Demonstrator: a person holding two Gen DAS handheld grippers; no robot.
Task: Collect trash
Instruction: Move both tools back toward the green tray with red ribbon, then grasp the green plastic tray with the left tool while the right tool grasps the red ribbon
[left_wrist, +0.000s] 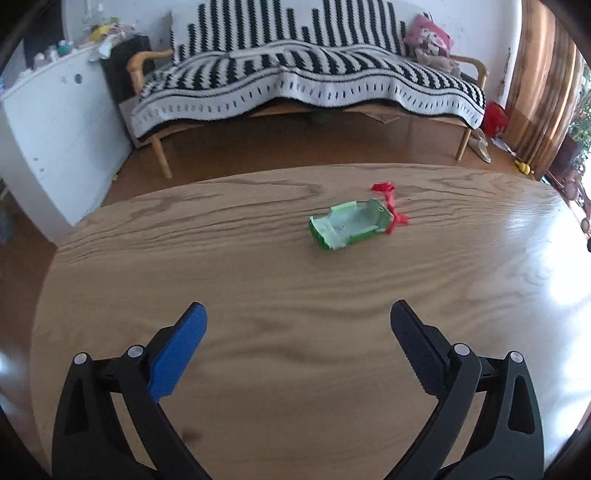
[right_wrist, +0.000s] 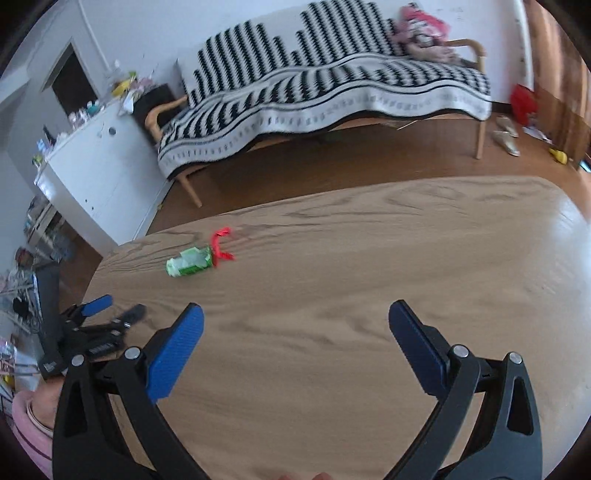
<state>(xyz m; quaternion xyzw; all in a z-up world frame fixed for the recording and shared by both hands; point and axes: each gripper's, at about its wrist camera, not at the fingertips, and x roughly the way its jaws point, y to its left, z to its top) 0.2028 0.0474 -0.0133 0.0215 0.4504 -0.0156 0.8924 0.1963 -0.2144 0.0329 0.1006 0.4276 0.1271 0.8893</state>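
Observation:
A torn green and white carton lies on the wooden table, with a red scrap of wrapper touching its right end. My left gripper is open and empty, well short of the carton. In the right wrist view the carton and red scrap lie far to the left on the table. My right gripper is open and empty above bare wood. The left gripper shows at that view's left edge.
Behind the table stands a bench with a black and white striped blanket. A white cabinet stands at the left. Shoes and a red bag lie on the floor at the right.

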